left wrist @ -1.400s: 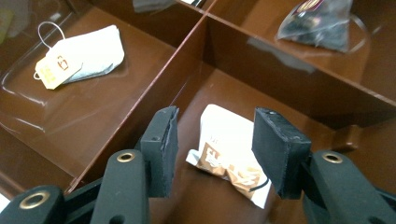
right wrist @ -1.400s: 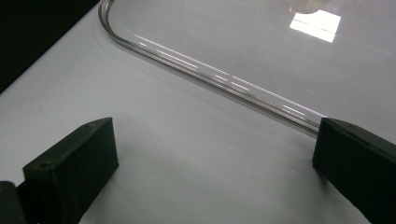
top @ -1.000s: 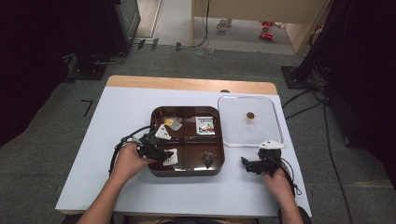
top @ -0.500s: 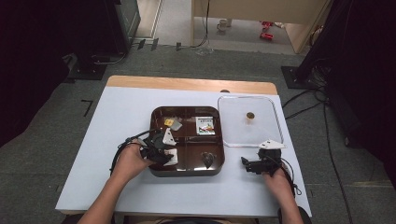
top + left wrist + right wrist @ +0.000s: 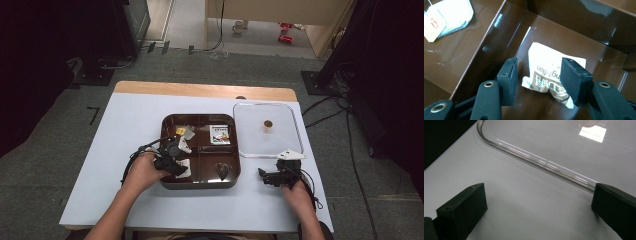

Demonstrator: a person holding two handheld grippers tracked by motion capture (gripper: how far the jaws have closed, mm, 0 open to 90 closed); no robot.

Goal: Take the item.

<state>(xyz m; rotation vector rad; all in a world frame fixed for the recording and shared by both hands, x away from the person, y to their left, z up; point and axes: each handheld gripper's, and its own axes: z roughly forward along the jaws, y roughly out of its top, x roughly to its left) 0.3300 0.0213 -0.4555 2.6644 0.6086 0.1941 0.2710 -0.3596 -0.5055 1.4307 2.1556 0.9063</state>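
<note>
The left gripper [image 5: 537,80] has just been closing its jaws, which stand apart astride a white sachet [image 5: 554,72], pads not pressing; its lower edge is hidden. The sachet lies in the brown tray's [image 5: 167,127] lower-left compartment. A tea bag [image 5: 449,17], cut off upper left, fills the neighbouring compartment. The right gripper [image 5: 539,205] gapes over bare table beside a clear lid [image 5: 564,147].

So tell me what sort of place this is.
Probably a lab or workshop set up for recording, not a home: a white table on grey carpet, loose cables across the floor, dark equipment racks behind.
</note>
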